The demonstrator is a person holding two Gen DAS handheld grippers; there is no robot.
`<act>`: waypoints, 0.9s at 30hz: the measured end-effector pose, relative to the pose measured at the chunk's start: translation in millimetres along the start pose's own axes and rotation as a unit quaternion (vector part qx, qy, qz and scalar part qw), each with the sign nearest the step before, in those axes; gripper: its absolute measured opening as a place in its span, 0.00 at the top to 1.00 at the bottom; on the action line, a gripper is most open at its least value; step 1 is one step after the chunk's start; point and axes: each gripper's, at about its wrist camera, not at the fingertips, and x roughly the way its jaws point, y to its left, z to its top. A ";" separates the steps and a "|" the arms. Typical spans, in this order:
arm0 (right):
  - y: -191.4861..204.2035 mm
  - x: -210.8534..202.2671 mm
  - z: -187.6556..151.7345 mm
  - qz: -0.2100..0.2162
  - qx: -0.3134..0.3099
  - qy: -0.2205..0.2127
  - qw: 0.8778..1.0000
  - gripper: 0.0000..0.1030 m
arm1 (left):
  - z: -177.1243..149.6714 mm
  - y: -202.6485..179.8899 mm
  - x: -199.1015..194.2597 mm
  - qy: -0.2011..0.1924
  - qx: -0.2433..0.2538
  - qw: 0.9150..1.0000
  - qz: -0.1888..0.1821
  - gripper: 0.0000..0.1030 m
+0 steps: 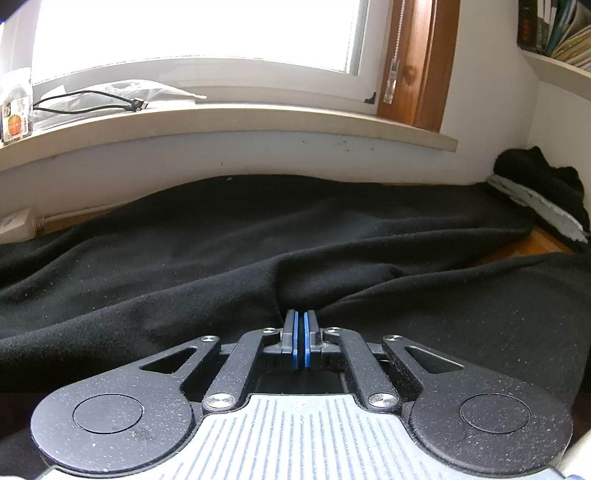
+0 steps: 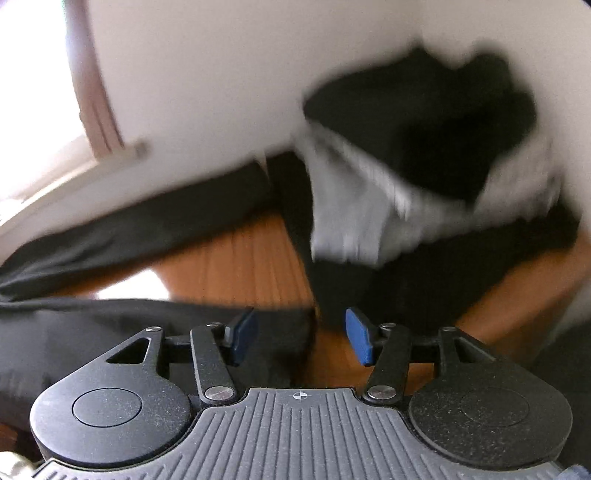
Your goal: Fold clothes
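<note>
A large black garment (image 1: pixel 258 258) is spread in loose folds over a wooden table (image 1: pixel 532 243), filling most of the left wrist view and reaching back to the white wall under the window sill (image 1: pixel 229 122). The left gripper (image 1: pixel 300 317) is seen with its blue pads pressed together, and a raised ridge of the black cloth runs right into their tips, so a pinch of fabric appears to be clamped there.

On the sill a black cable (image 1: pixel 92 101) is laid in a loop, with a small packet (image 1: pixel 16 114) at its left end and crumpled clear plastic (image 1: pixel 147 90) behind it. A white plug block (image 1: pixel 16 225) is lodged against the wall at the left edge of the cloth. In the far right corner a pile of black and white clothes (image 1: pixel 543 188) is heaped against the wall, below a shelf of books (image 1: pixel 561 33).

In the blurred right wrist view the right gripper (image 2: pixel 301 336) is held with its jaws apart and nothing between them; bare wood and a black cloth edge (image 2: pixel 184 332) lie under it. The same pile (image 2: pixel 406 166) stands beyond, with a dark garment (image 2: pixel 443 273) draped beneath it.
</note>
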 end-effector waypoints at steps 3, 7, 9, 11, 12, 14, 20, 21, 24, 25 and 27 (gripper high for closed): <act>-3.5 8.6 -12.2 0.009 0.018 0.001 1.000 0.48 | 1.0 -0.4 -0.1 0.002 0.000 1.000 -0.001 0.97; -0.4 10.4 -16.1 0.021 0.017 -0.011 1.000 0.63 | 3.9 -4.7 -0.4 0.008 0.017 1.000 0.006 0.97; 2.2 13.9 -15.5 0.032 0.013 -0.010 0.999 0.84 | 5.6 -8.8 -0.6 0.012 0.028 0.999 0.011 0.97; 6.9 14.6 -15.2 0.038 0.000 -0.015 0.999 0.90 | 7.5 -12.2 -0.9 0.015 0.034 0.999 0.014 0.98; 8.2 13.1 -14.5 0.036 -0.004 -0.023 0.999 0.94 | 8.1 -14.1 -1.5 0.015 0.040 0.999 0.015 0.98; 7.2 4.6 -11.5 0.024 -0.003 -0.050 0.998 0.94 | 10.1 -15.9 -4.8 0.012 0.044 0.999 0.012 0.98; -9.8 -52.0 7.1 -0.001 0.011 -0.134 0.991 0.95 | 19.4 -26.9 -31.4 -0.009 0.043 0.998 -0.037 0.98; -10.8 -58.1 12.3 -0.006 0.010 -0.146 0.989 0.95 | 21.2 -30.2 -34.8 -0.011 0.046 0.998 -0.044 0.98; -10.6 -66.2 32.0 -0.018 0.003 -0.173 0.985 0.95 | 30.4 -32.4 -41.6 -0.032 0.030 0.997 -0.064 0.98; -6.6 -63.1 40.7 -0.023 -0.006 -0.178 0.984 0.95 | 34.8 -31.5 -40.7 -0.038 0.025 0.997 -0.062 0.98; 3.7 -38.3 56.1 -0.036 -0.021 -0.173 0.984 0.95 | 42.7 -32.1 -29.8 -0.040 0.030 0.998 -0.040 0.98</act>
